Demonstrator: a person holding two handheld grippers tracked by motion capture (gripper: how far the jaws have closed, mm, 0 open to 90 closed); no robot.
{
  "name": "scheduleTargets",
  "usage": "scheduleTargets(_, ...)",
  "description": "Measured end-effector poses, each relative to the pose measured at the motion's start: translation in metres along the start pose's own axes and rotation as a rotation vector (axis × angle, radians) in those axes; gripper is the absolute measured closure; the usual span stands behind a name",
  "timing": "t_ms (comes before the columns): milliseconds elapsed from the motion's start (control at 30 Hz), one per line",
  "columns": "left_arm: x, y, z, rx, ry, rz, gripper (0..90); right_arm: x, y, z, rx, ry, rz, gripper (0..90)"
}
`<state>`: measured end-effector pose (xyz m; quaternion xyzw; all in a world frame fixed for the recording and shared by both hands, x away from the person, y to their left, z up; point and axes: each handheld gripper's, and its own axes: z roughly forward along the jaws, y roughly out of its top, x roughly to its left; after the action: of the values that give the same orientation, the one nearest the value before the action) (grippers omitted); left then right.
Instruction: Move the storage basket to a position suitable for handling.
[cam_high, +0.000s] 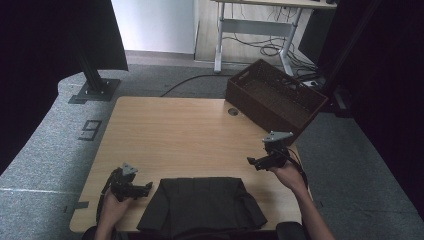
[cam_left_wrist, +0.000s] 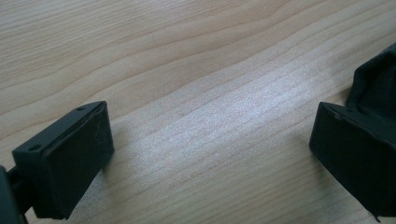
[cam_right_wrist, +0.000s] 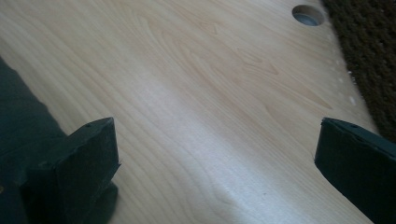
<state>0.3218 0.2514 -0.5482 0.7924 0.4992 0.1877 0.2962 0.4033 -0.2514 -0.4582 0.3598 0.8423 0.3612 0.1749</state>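
A grey carpet floor (cam_high: 45, 145) surrounds the pale wood desk (cam_high: 175, 135), with a black stand base (cam_high: 94, 90) at the far left. The left tool (cam_high: 148, 187) hovers low over the desk's near left, jaws spread, just beside the folded black garment (cam_high: 200, 205) lying at the near edge. The right tool (cam_high: 251, 160), jaws also spread, hangs right of the garment. A dark woven basket (cam_high: 275, 97) sits on the far right corner, beside a cable hole (cam_high: 233, 111); a white-legged table (cam_high: 260, 25) stands behind.
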Motion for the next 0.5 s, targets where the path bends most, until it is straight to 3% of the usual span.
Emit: scheduleTargets(500, -0.002, 0.001, 0.001, 0.0, 0.017, -0.021, 0.0, -0.03, 0.003, 0.0, 0.018, -0.06, 0.057, 1.9)
